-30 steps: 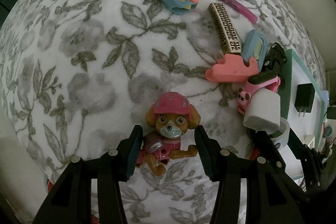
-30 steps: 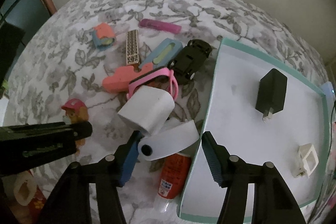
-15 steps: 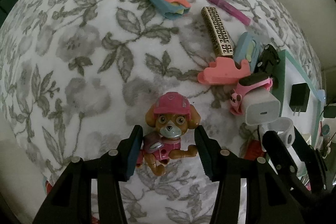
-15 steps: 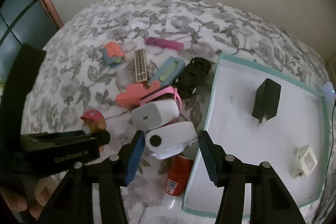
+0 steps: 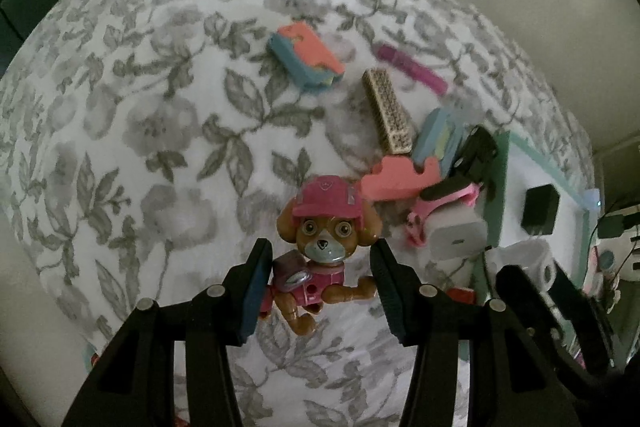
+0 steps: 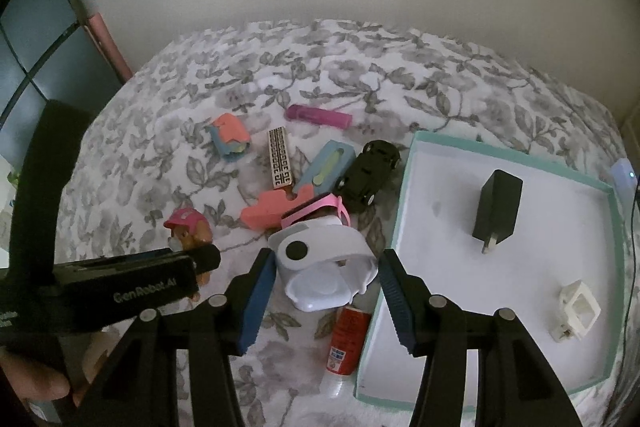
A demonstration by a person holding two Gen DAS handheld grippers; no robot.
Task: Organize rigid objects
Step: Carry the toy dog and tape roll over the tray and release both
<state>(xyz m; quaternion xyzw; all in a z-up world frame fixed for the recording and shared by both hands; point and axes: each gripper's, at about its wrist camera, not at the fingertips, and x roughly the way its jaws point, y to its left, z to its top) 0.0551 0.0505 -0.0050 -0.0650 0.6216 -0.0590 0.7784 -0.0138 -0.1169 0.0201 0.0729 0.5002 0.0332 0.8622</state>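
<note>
My left gripper (image 5: 320, 287) is shut on a brown toy dog with a pink cap (image 5: 324, 243) and holds it above the floral blanket; the dog also shows in the right wrist view (image 6: 188, 227). My right gripper (image 6: 326, 291) is shut on a white watch-like band (image 6: 324, 263) and holds it over the pile. A teal-rimmed white tray (image 6: 404, 195) lies to the right, holding a black charger (image 6: 496, 203) and a small white plug (image 6: 576, 307).
On the blanket lie a coral-and-blue block (image 6: 230, 139), a patterned bar (image 6: 280, 163), a purple tube (image 6: 318, 115), a blue case (image 6: 326, 167), a black toy car (image 6: 368, 175), a coral foam piece (image 6: 272, 211), a pink band (image 6: 316, 211), a white charger (image 5: 456, 235) and a red glue stick (image 6: 346, 339).
Both grippers have risen with their objects. The right gripper lifted the white band off the pile. The white charger has come to rest on the blanket.
</note>
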